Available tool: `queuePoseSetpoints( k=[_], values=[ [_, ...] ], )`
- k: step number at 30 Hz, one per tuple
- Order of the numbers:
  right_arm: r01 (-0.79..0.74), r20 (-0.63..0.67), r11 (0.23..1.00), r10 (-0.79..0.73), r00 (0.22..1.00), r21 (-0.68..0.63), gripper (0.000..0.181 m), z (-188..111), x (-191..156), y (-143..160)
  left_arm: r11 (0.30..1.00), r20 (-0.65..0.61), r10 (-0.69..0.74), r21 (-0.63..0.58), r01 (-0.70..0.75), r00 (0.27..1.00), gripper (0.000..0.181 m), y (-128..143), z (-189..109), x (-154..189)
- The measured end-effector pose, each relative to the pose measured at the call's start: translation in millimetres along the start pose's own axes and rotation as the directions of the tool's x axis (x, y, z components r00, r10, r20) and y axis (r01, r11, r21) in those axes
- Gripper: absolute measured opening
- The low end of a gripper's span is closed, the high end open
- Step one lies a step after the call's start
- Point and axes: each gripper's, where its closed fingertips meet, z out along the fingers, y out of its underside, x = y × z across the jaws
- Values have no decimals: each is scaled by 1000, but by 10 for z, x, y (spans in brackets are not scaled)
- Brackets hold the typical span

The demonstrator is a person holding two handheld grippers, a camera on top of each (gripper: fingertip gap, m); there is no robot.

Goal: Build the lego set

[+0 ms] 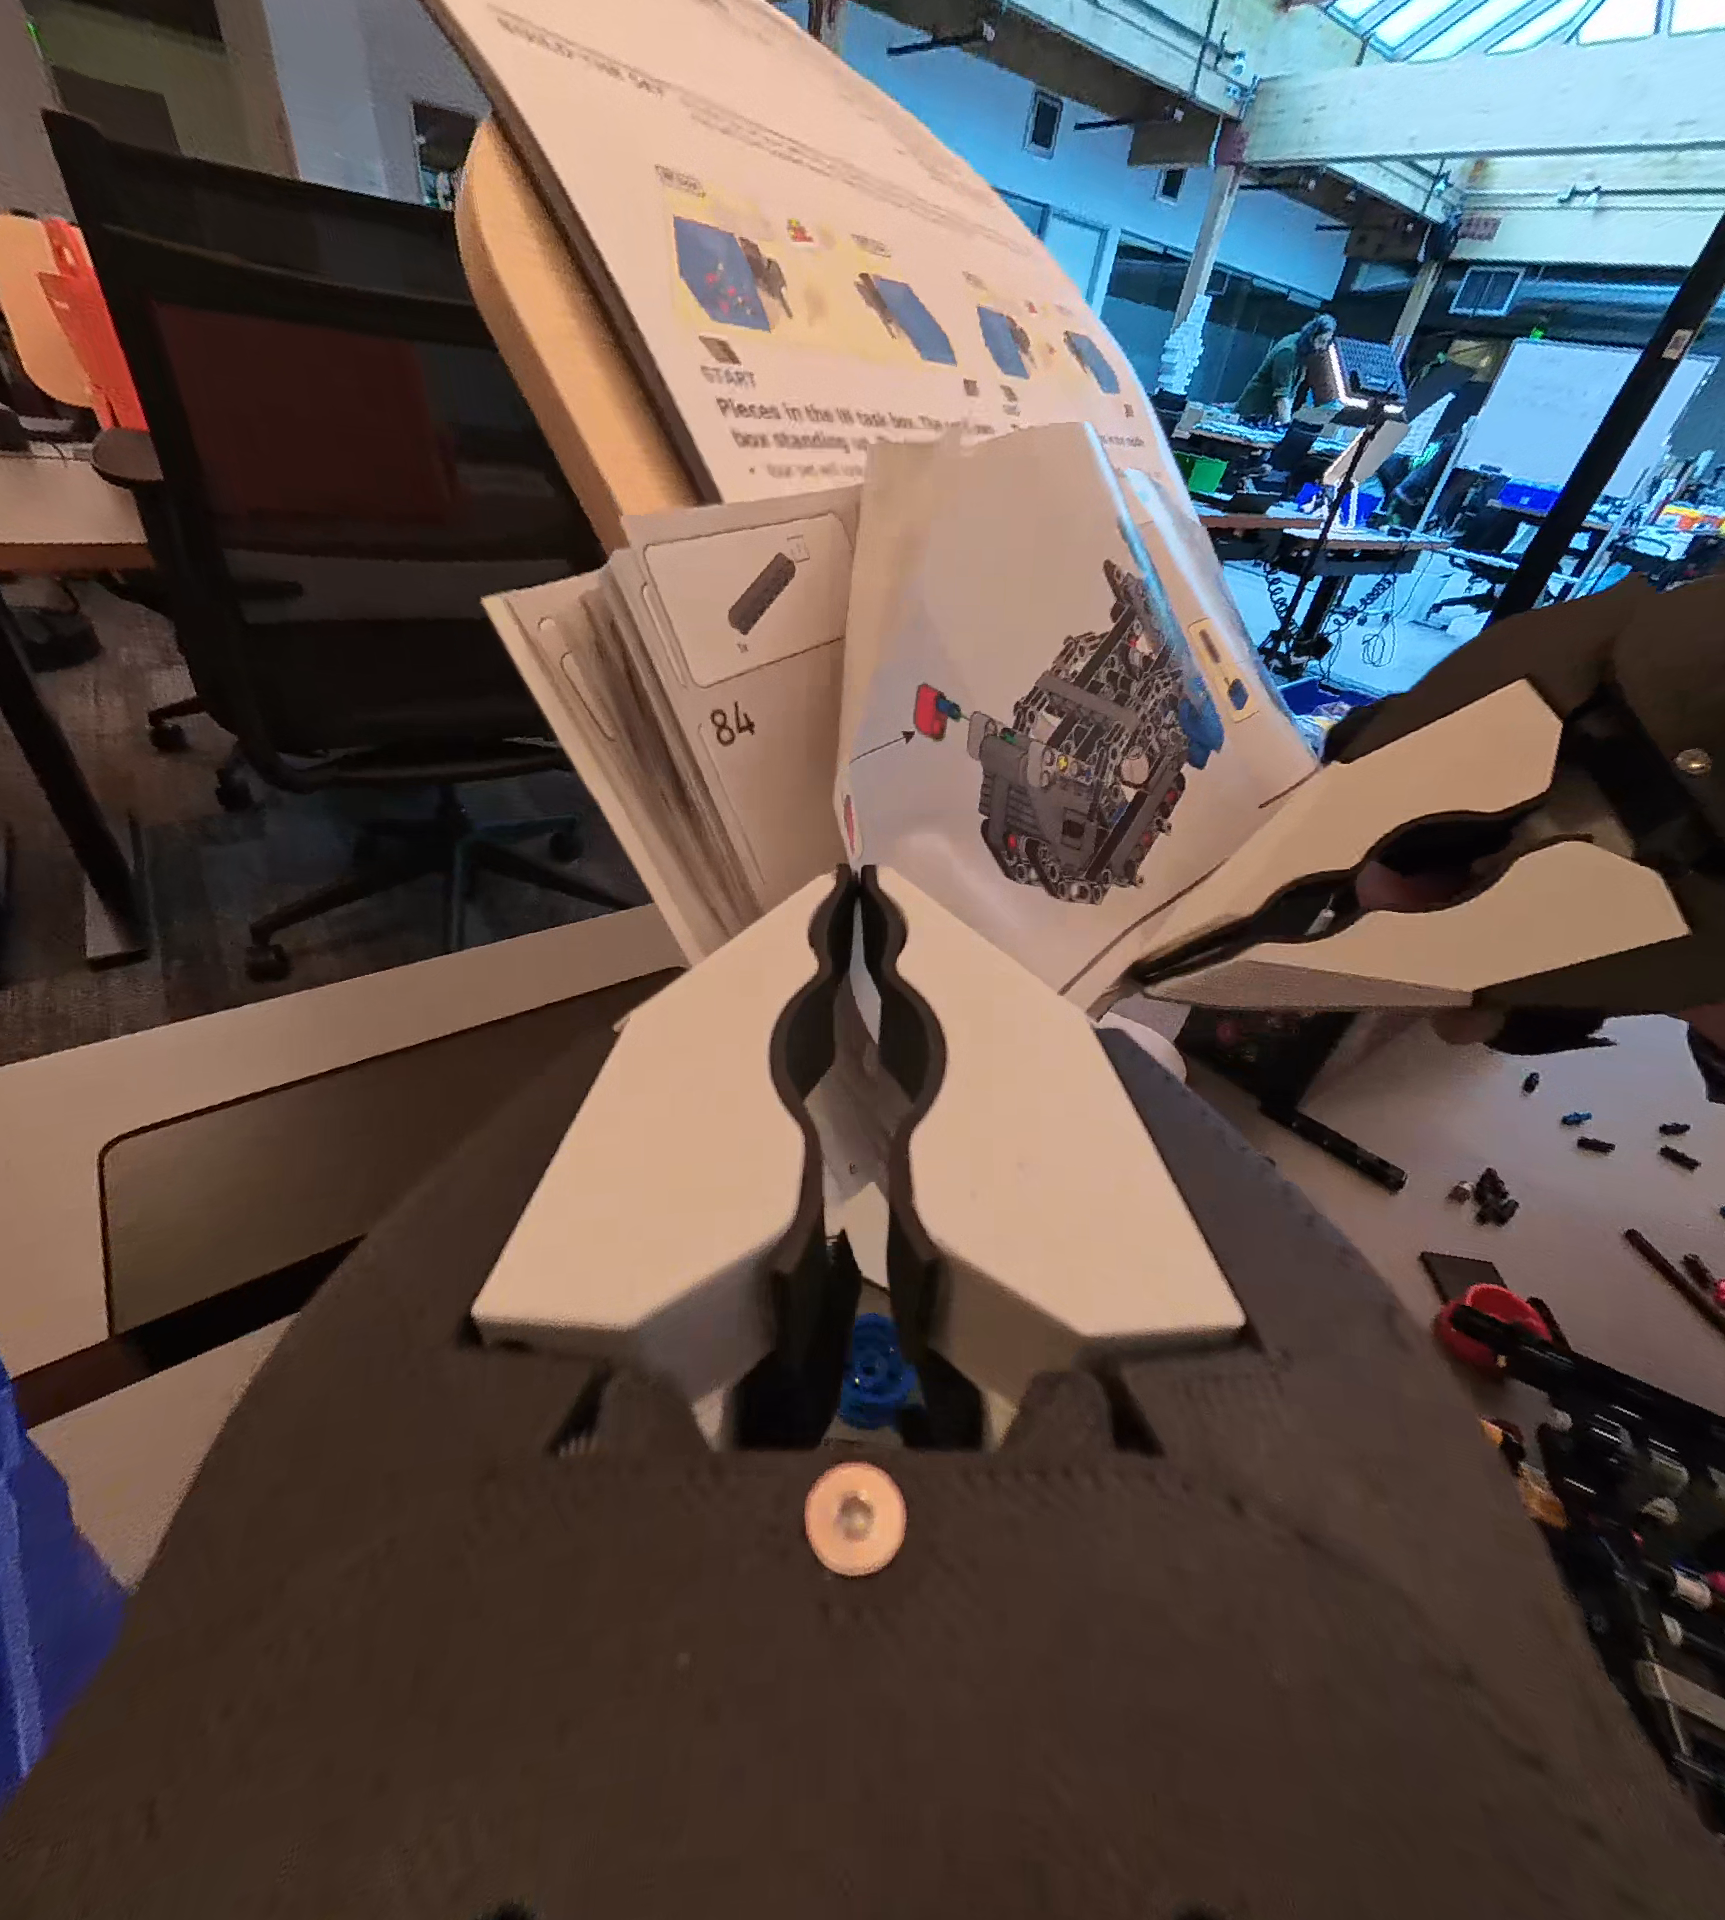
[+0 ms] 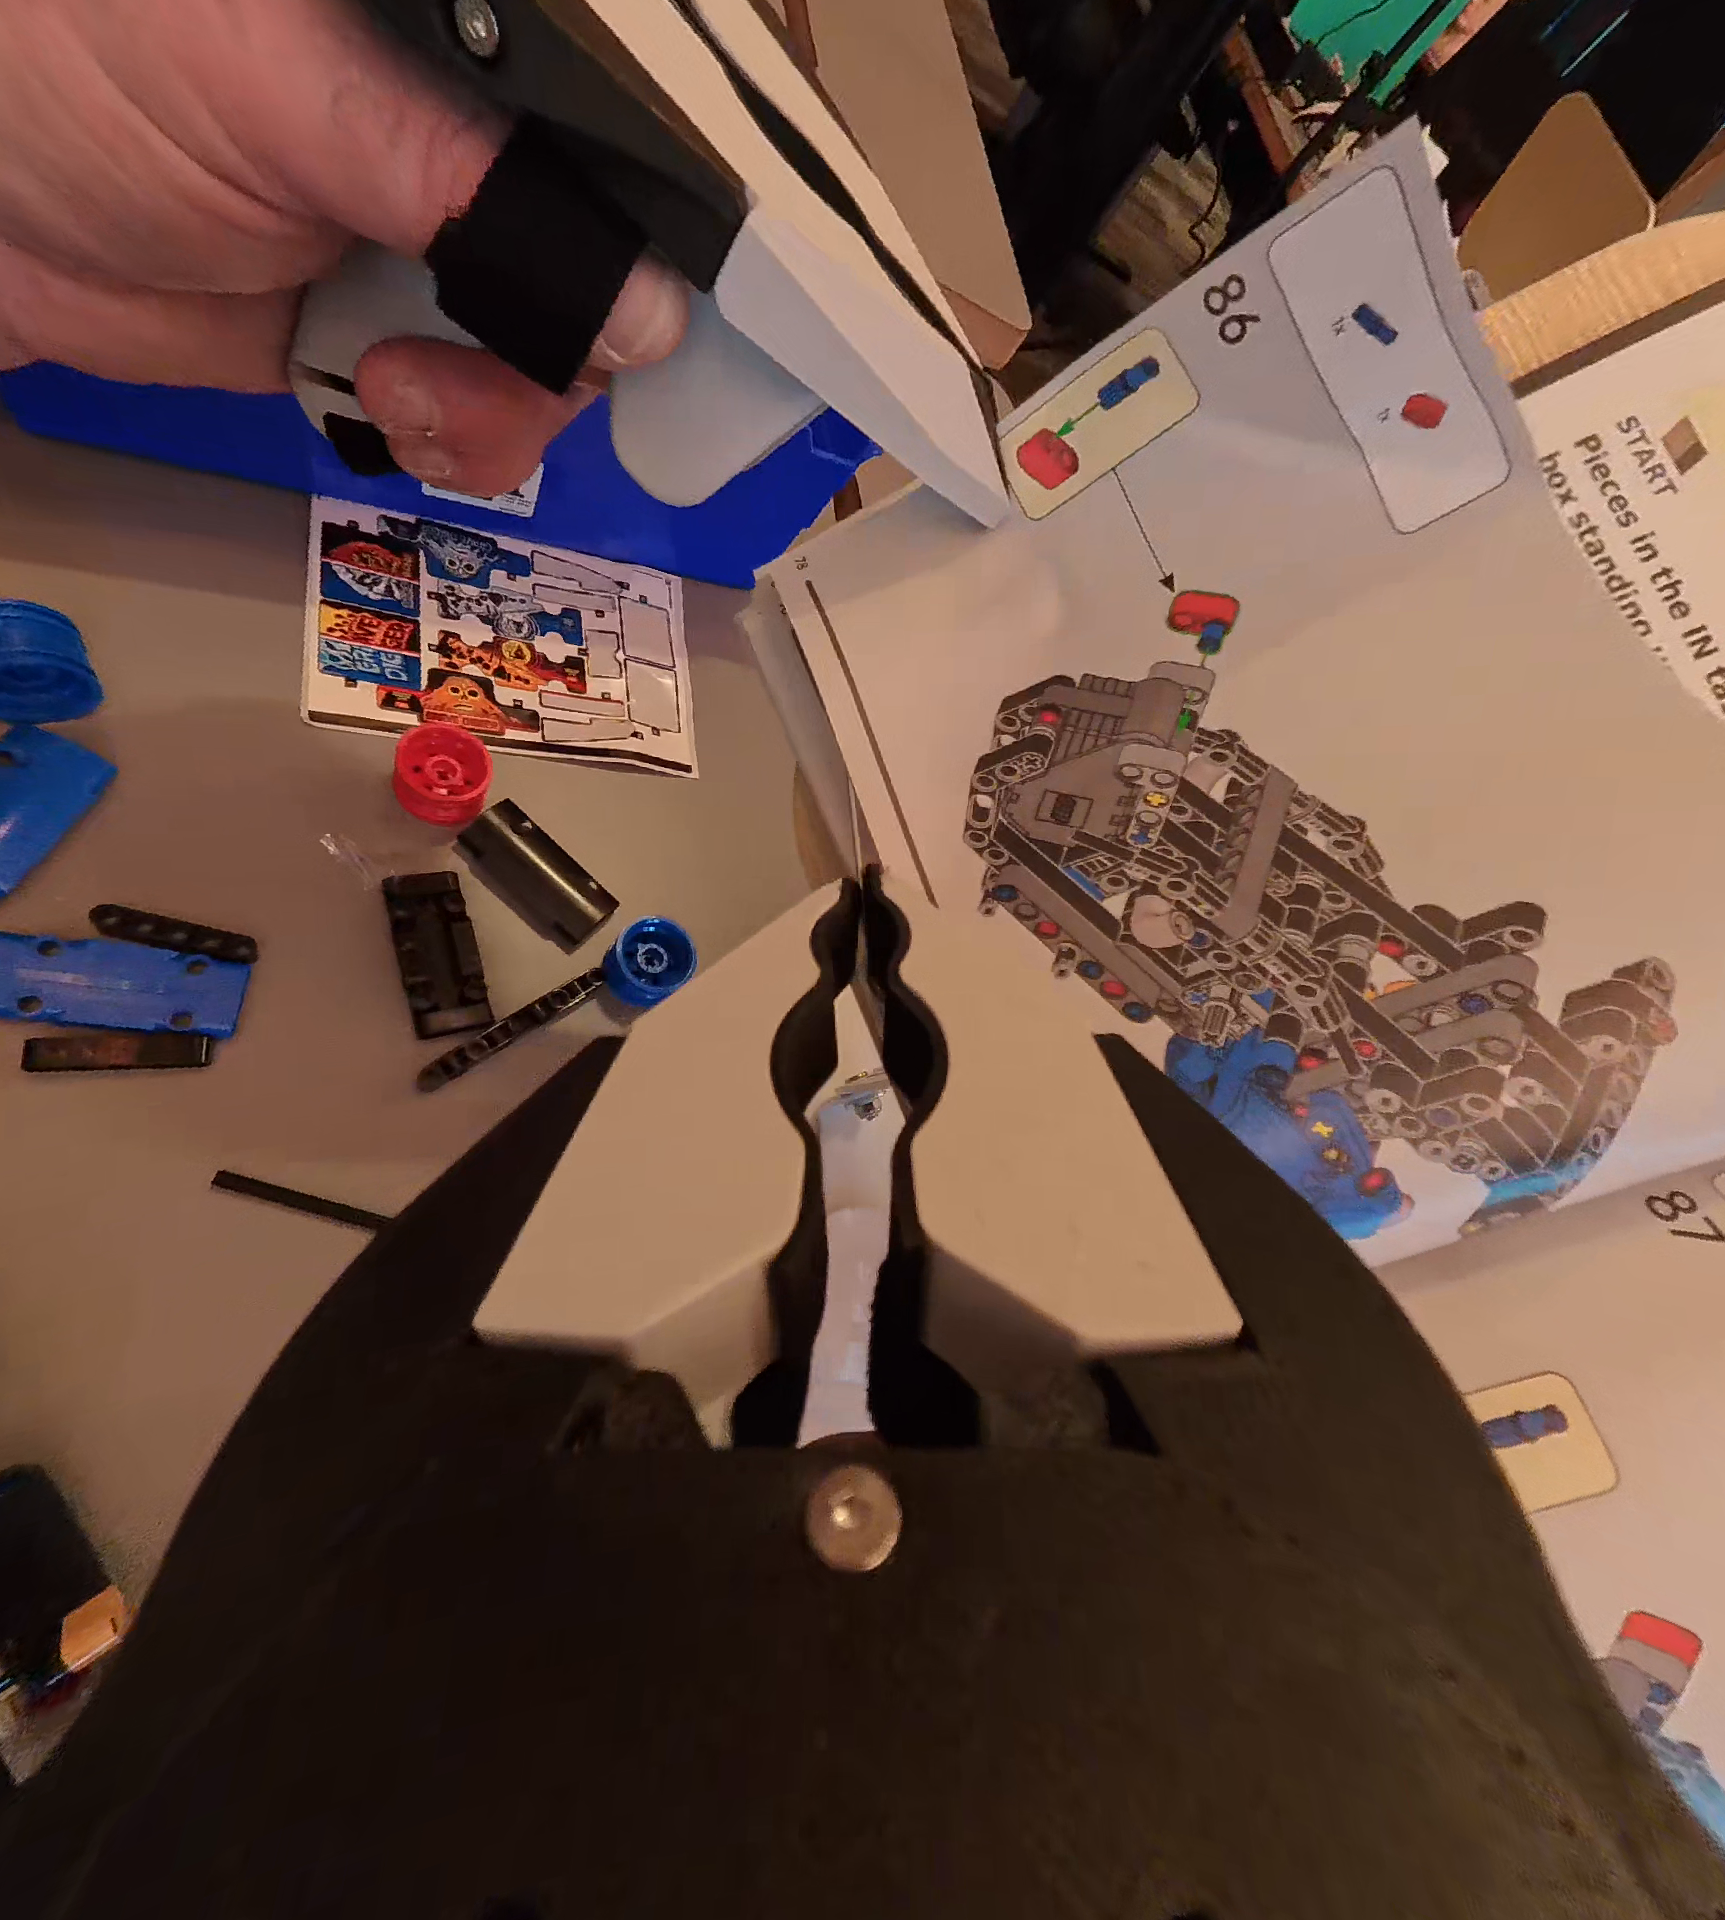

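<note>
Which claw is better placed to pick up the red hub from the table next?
Probably right: both claws pinch booklet pages, but the red hub lies near the right claw, while the left claw is farther.

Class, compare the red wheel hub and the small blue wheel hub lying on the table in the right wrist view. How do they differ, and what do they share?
The red wheel hub lies beside the sticker sheet; the small blue wheel hub lies nearer the right hand-held gripper. Red touches the black cylinder's far end; blue sits by its near end, contact unclear. Both are round, similar in size, loose on the table.

Two blue wheel hubs (image 2: pixel 14 660), one red hub (image 2: pixel 441 774), two blue panels (image 2: pixel 1 821), perhaps more hidden.
</note>
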Motion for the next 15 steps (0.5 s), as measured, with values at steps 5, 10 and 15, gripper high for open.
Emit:
queuePoseSetpoints(
  k=[5,10,15],
  values=[
    [27,-22,999,-26,999,28,0,-2,-3,-4,999,-11,-33,18,33,999,0,8,14,-14],
    [69,-4,995,-69,998,66,0,-11,-40,12,996,-36,-83,40,84,996,0,15,23,-29],
    [102,-17,992,-101,995,79,0,-20,-48,13,993,-53,-105,54,107,993,0,13,22,-39]
  ],
)
